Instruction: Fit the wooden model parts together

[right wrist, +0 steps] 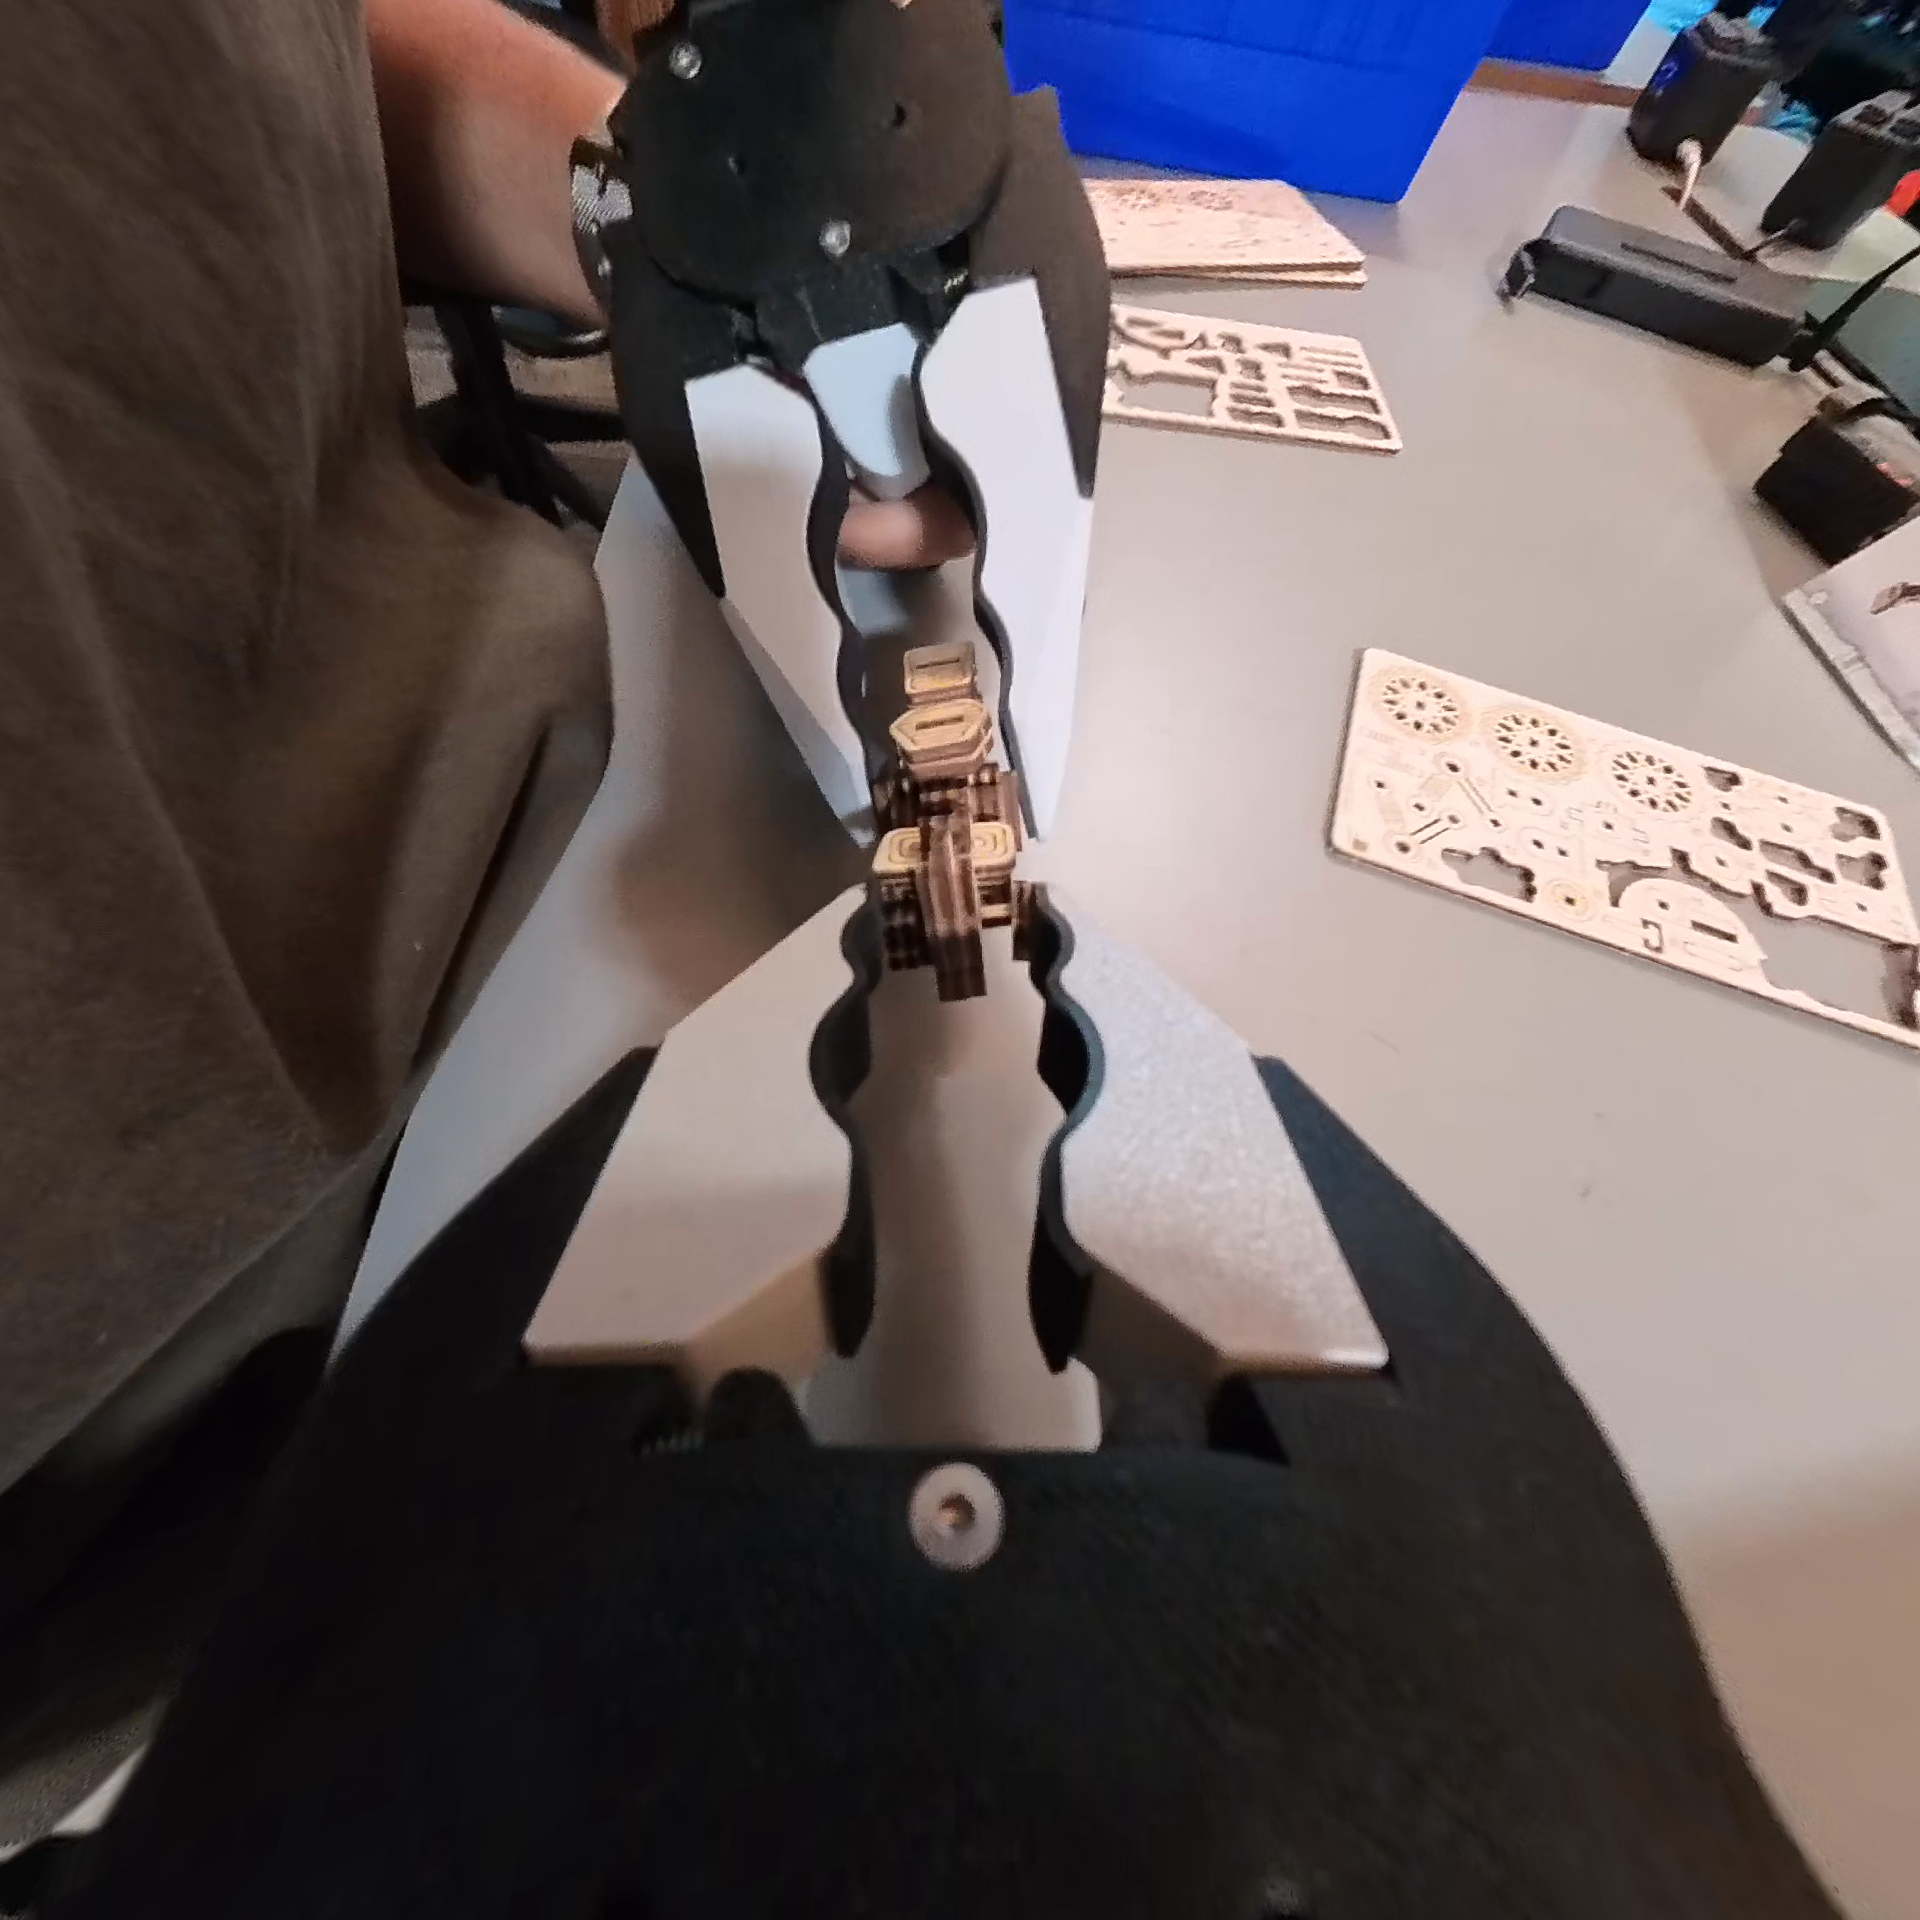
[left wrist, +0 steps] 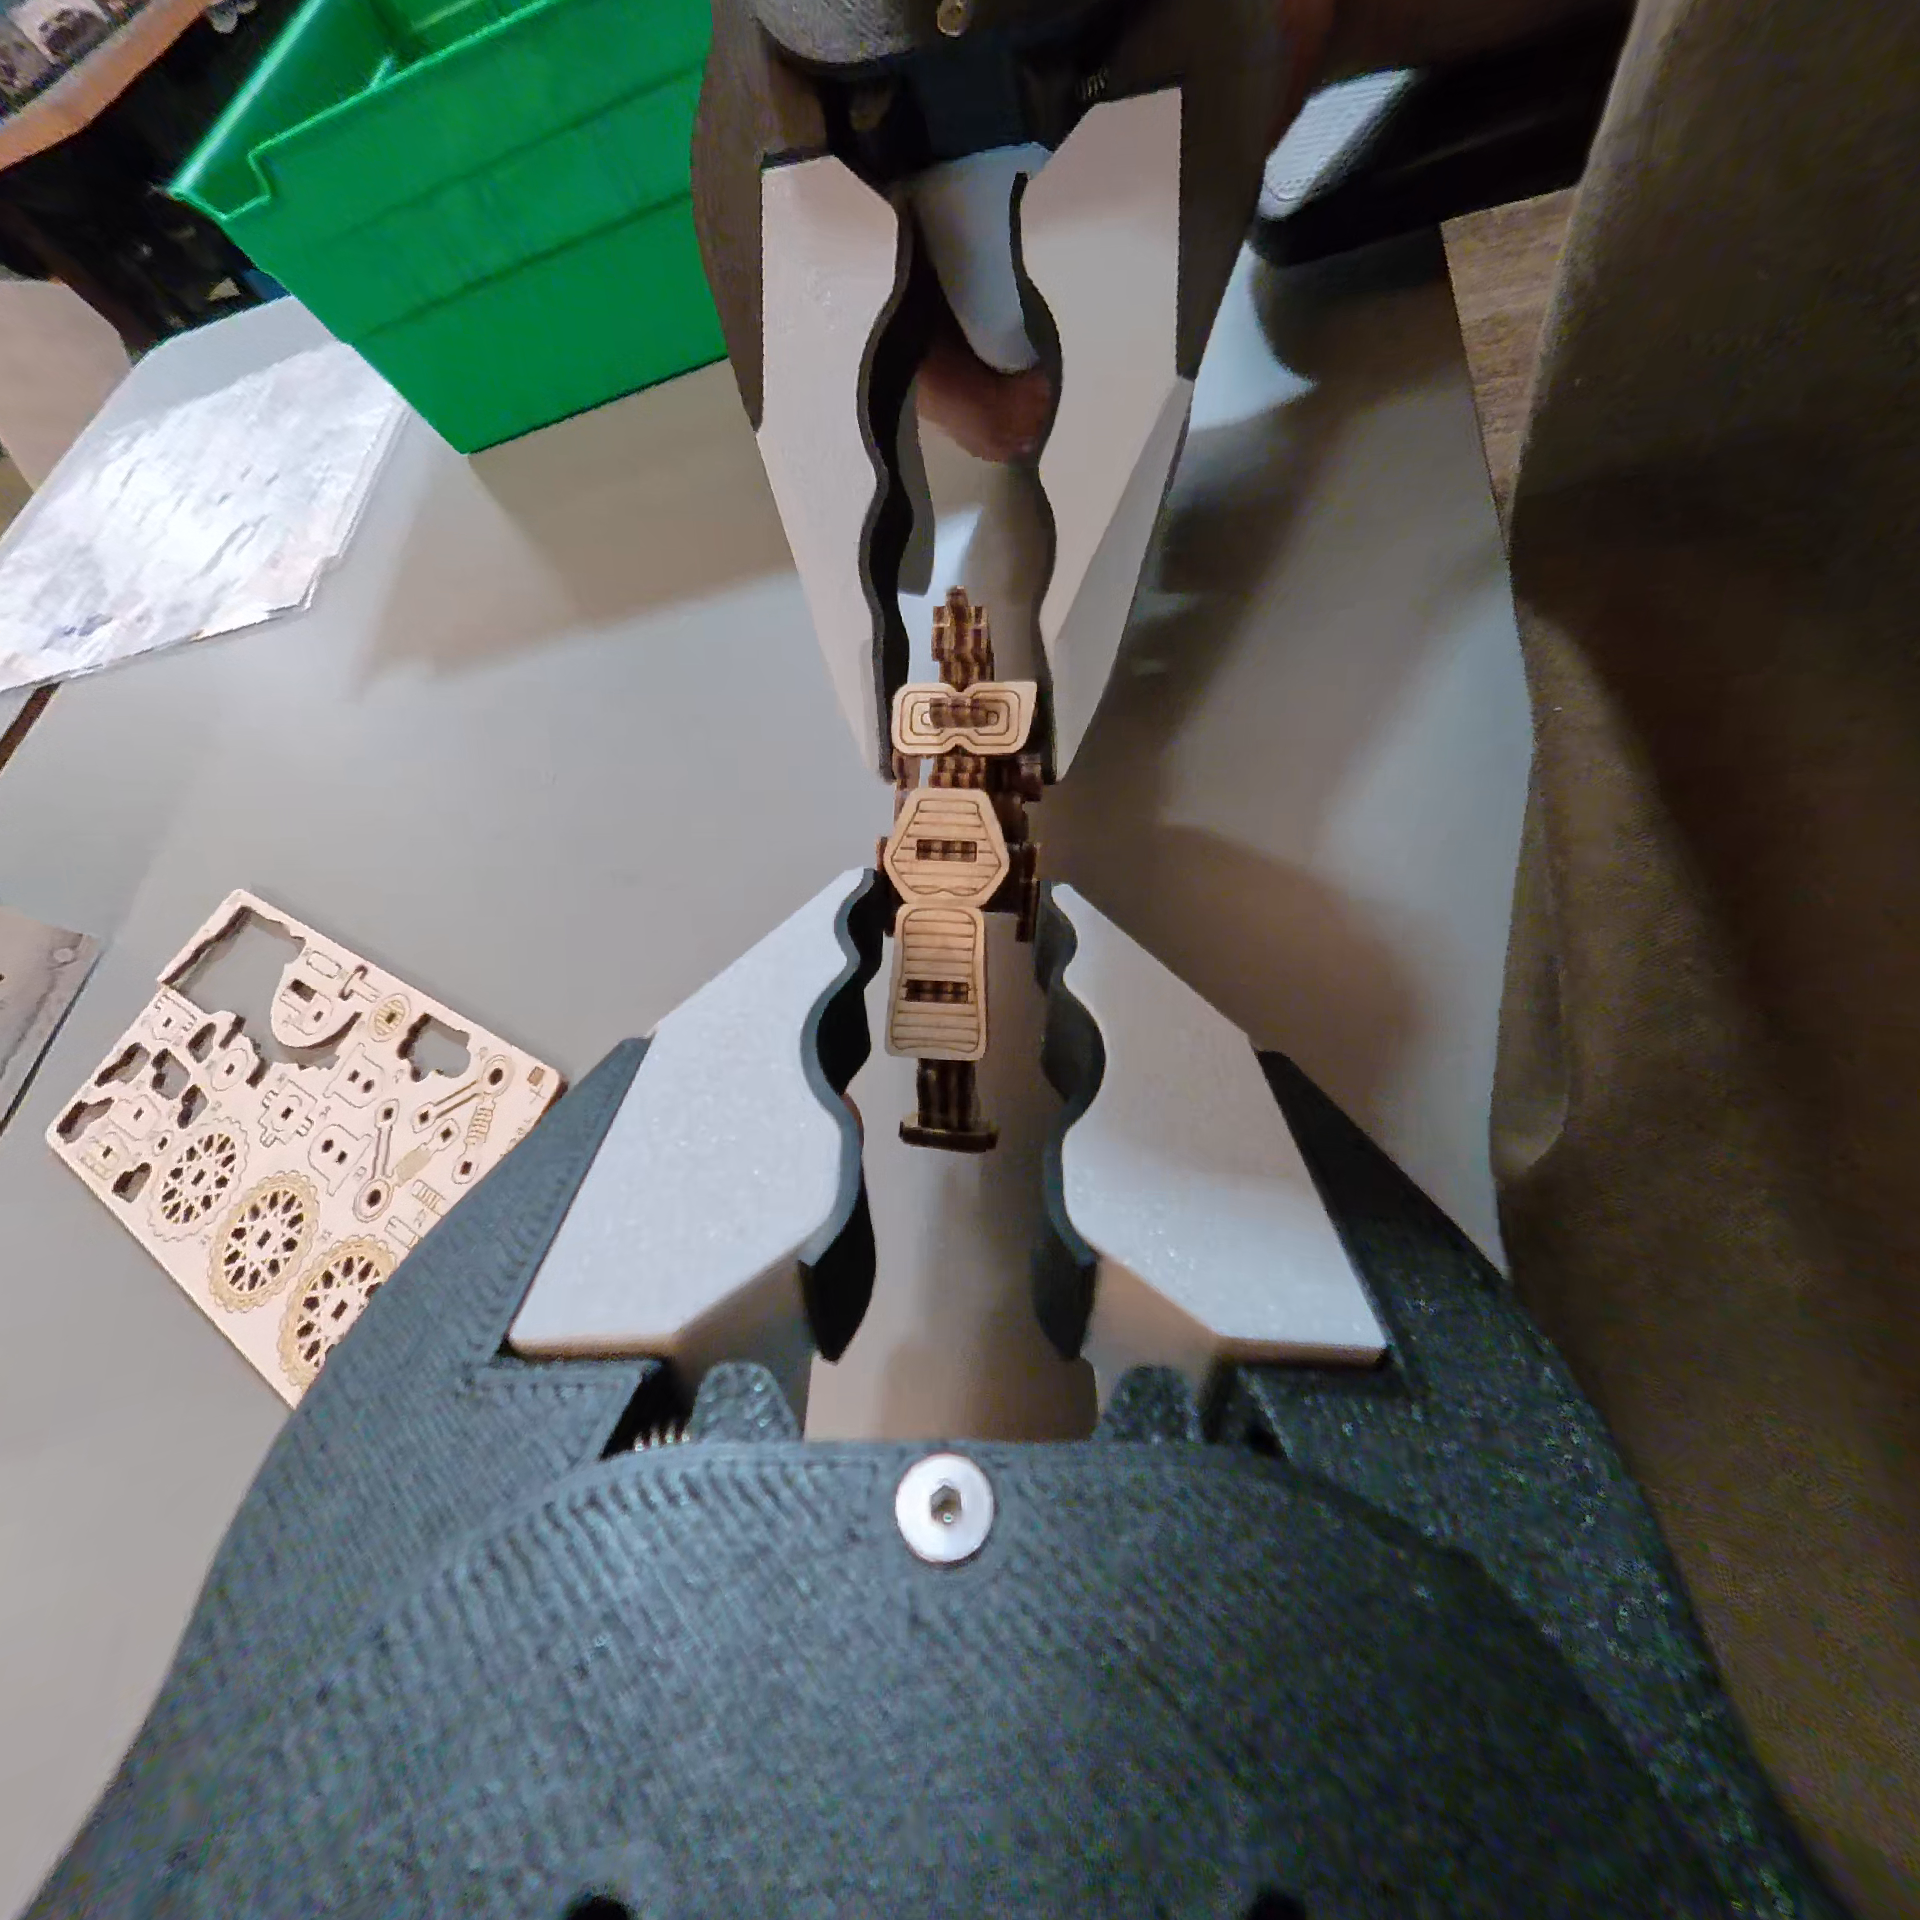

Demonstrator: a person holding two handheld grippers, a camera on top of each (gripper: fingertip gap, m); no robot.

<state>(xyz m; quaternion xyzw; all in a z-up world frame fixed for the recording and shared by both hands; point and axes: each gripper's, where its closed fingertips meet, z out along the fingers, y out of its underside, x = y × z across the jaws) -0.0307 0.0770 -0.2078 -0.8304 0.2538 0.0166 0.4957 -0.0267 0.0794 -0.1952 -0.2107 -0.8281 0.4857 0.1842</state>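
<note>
Small pale laser-cut wooden model assembly [left wrist: 940,894] held in air above grey worktop [left wrist: 520,790] near edge; left gripper [left wrist: 951,914], right gripper [right wrist: 951,914] both closed on opposite ends; light, brittle; best gripped on layered core, not thin plates.

grey worktop [left wrist: 540,790] carries green bin [left wrist: 488,208], paper sheet [left wrist: 187,509], punched wooden part sheet [left wrist: 281,1132]; more wooden sheets [right wrist: 1247,384], blue bin [right wrist: 1247,94], black devices [right wrist: 1652,281] further off.

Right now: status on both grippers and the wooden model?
Left gripper and right gripper nose to nose, both shut on wooden model. Model held above grey table, between the tips. Nothing in the way; part sheet lies aside.
</note>
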